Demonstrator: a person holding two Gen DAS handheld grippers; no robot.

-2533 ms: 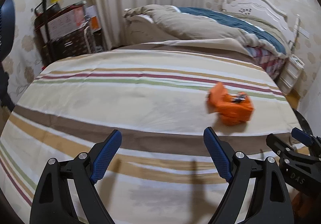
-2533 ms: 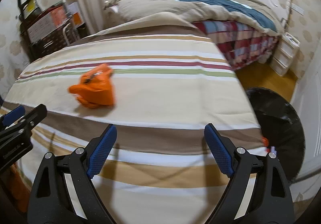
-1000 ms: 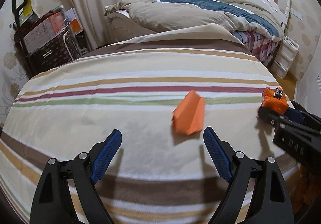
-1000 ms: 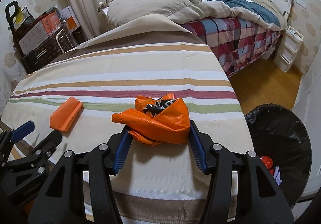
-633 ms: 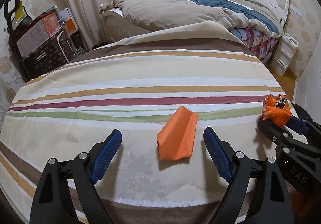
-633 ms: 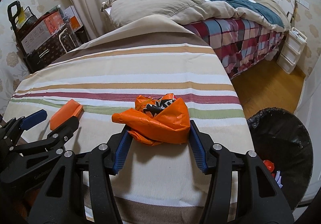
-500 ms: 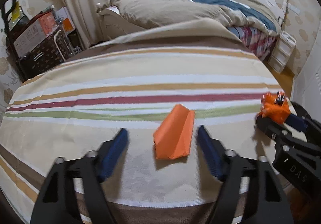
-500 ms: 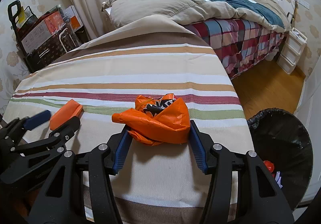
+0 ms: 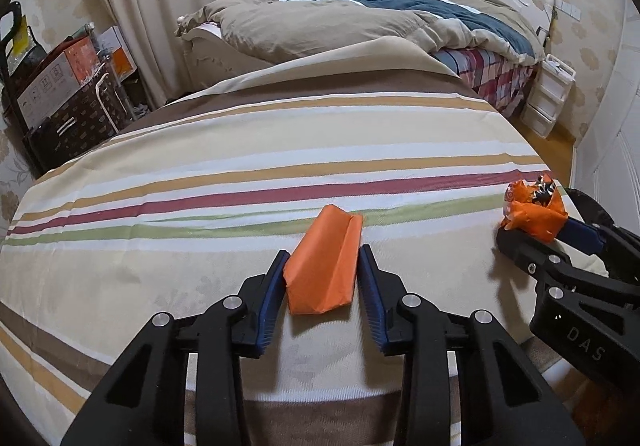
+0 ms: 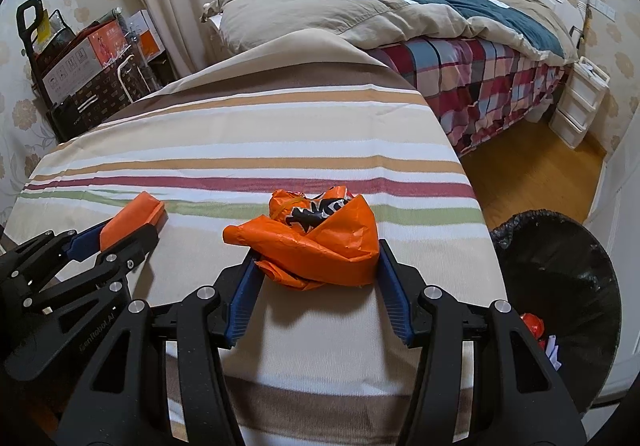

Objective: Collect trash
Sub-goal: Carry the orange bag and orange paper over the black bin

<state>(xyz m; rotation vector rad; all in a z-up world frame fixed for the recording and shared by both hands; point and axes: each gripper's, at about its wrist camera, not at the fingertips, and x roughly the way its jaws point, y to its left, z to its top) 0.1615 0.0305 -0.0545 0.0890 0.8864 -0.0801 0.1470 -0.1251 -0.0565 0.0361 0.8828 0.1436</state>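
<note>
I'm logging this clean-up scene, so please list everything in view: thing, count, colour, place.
Folded paper: one, orange, on the striped cover, between the left pads, which have just been closing and touch it.
Crumpled wrapper: one, orange with black print, on the cover, gripped by the right tongs.
Striped cover: one, cream with brown, red and green bands, over the near surface.
Bin: one, black-lined, on the floor right of the cover, some trash inside.
Bed: one, white headboard, tan and blue duvet, behind.
Drawer unit: one, white, beside the bed.
Boxes: several, far left corner.
Left tongs: black, blue pads.
Right tongs: black, blue pads.
</note>
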